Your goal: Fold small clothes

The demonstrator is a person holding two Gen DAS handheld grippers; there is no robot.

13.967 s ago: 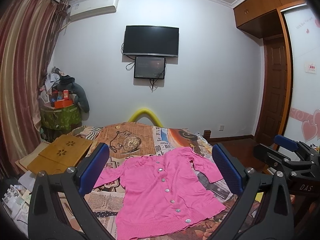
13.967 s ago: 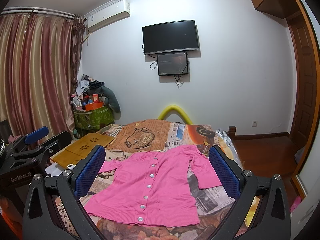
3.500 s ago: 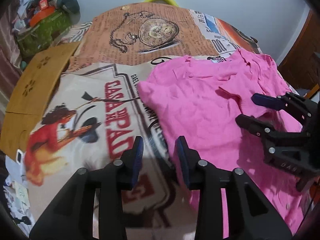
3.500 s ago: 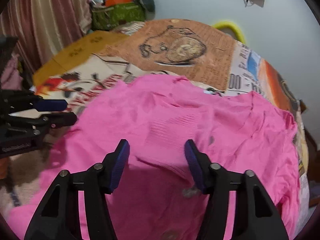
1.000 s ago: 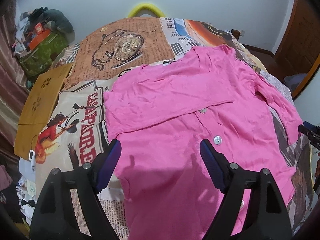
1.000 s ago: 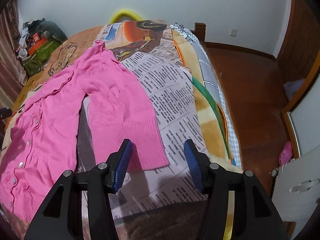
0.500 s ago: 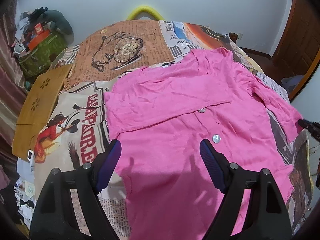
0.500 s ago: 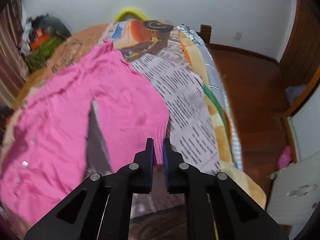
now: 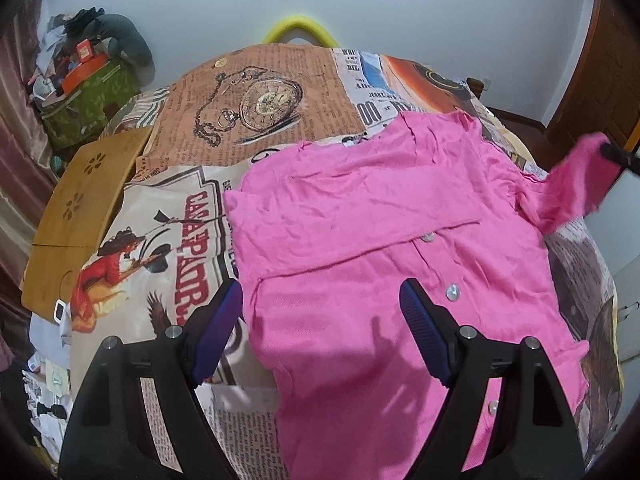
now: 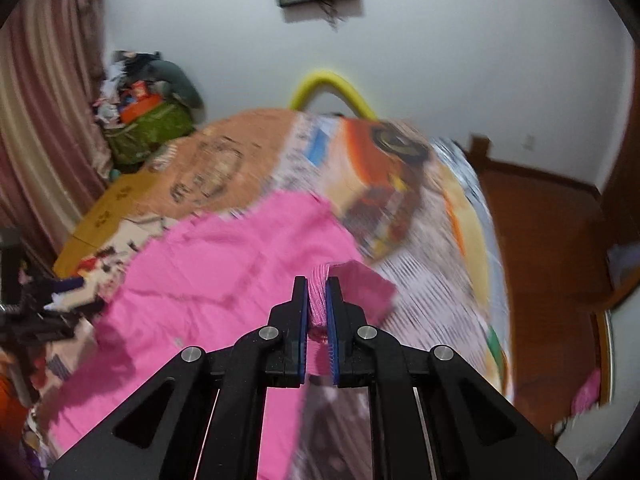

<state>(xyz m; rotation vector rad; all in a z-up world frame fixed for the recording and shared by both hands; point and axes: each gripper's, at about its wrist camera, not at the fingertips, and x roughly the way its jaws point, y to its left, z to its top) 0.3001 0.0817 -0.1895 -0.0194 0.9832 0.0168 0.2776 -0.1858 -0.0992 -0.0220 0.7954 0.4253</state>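
Bedspread (image 9: 168, 208) bears pink cardigan (image 9: 360, 240); right tongs (image 10: 318, 292) pinch its sleeve (image 10: 356, 284), left tongs (image 9: 320, 312) wide above.

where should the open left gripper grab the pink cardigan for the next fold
Probably the bottom hem corner on the left gripper's own side, approached from the near bed edge. That side of the pink cardigan lies flat with its sleeve already folded across, while the right gripper holds the other sleeve cuff lifted.

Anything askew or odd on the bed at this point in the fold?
Only the pink cardigan is lopsided: one sleeve lies folded across its chest, the other sleeve hangs lifted, pinched in the right claw. Nothing looks damaged.
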